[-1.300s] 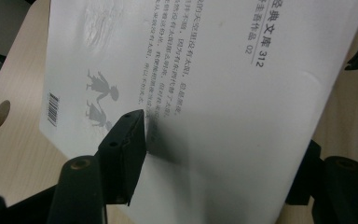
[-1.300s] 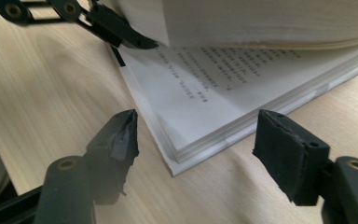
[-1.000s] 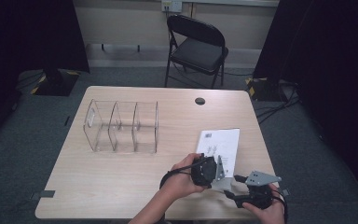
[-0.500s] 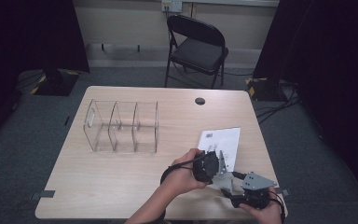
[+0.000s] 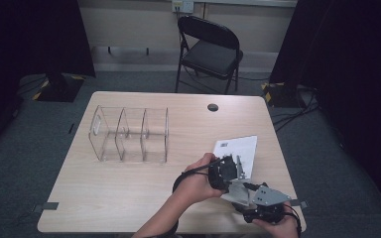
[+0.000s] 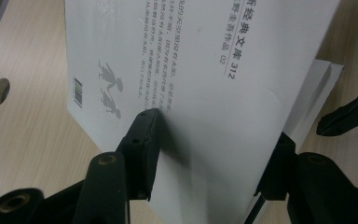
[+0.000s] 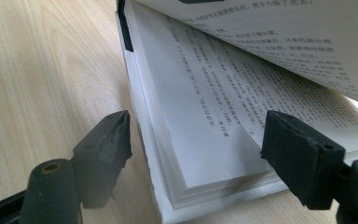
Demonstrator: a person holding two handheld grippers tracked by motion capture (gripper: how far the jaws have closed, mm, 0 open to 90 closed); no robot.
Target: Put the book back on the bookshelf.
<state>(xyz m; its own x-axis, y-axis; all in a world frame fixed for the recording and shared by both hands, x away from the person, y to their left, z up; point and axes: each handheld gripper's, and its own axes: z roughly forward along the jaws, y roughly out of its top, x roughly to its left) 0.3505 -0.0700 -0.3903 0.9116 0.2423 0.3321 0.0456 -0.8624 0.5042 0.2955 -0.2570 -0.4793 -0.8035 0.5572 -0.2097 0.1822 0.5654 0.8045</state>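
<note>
A white paperback book (image 5: 242,146) lies on the table's right side. Its back cover (image 6: 205,70), with a barcode and Chinese print, is lifted off the pages. My left gripper (image 5: 234,167) (image 6: 212,154) is open and straddles that raised cover. One jaw rests on the cover's face and the other sits behind its edge. My right gripper (image 5: 242,192) (image 7: 196,140) is open at the book's near corner, one jaw on each side of the page block (image 7: 200,140). The printed pages fan open above it.
A clear acrylic organiser (image 5: 129,134) with three compartments stands left of centre on the wooden table (image 5: 104,198). A round cable hole (image 5: 212,107) sits near the far edge. A black folding chair (image 5: 208,49) stands beyond the table.
My right gripper has slid a little left toward the book's near corner. My left gripper has edged farther onto the book.
</note>
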